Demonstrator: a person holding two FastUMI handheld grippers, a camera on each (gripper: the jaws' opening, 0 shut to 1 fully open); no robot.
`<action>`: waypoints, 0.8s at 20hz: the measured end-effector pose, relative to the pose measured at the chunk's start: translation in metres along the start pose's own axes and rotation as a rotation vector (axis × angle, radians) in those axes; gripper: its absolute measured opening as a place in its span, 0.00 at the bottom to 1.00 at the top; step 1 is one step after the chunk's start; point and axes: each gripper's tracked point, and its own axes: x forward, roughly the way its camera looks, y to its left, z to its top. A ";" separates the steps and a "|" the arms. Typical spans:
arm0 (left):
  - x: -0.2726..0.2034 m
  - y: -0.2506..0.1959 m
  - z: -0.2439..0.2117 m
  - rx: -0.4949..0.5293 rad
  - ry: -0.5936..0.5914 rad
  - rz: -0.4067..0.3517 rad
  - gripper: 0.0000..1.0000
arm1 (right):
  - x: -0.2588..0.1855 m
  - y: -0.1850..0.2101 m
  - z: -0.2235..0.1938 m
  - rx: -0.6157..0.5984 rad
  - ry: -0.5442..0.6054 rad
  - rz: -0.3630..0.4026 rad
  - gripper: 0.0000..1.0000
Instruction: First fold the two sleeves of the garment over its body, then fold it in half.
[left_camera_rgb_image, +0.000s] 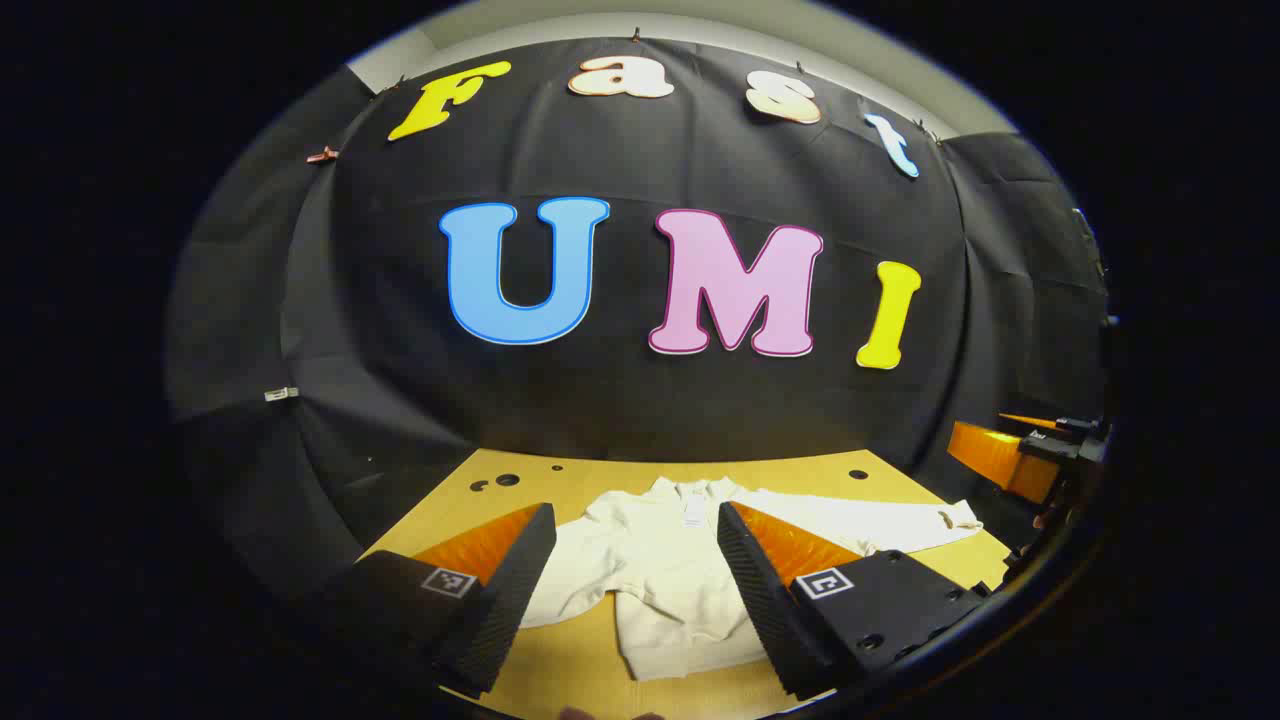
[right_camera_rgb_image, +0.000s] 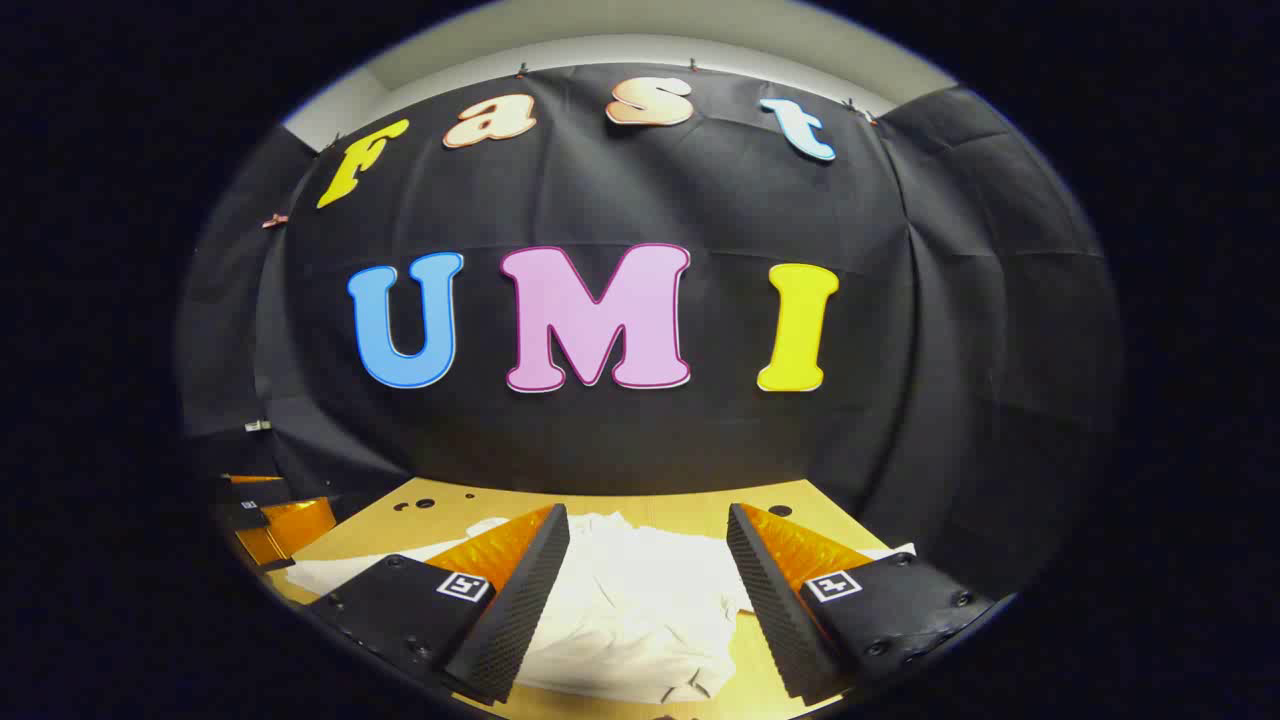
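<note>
Both grippers spread wide and empty, hovering at the near edge of the wooden table (left_camera_rgb_image: 800, 475): left gripper (left_camera_rgb_image: 635, 580), right gripper (right_camera_rgb_image: 645, 590). White garment (left_camera_rgb_image: 660, 570) lies flat ahead of and below both, collar at the far side and hem toward us, so its long axis runs away from the fingers; the right sleeve (left_camera_rgb_image: 880, 520) stretches out sideways toward the right gripper, which looks nearer to it. Left gripper view shows that sleeve laid out full length to the cuff; right gripper view shows rumpled cloth near the hem instead.
</note>
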 end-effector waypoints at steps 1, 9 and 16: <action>0.003 0.002 -0.002 0.006 0.000 0.009 1.00 | -0.001 0.003 -0.004 0.009 0.012 0.004 0.97; 0.021 -0.004 -0.019 -0.023 0.048 0.009 1.00 | 0.024 -0.010 -0.015 0.031 0.053 -0.004 0.96; 0.035 -0.011 -0.021 -0.012 0.062 0.001 1.00 | 0.043 -0.011 -0.025 0.059 0.088 0.007 0.98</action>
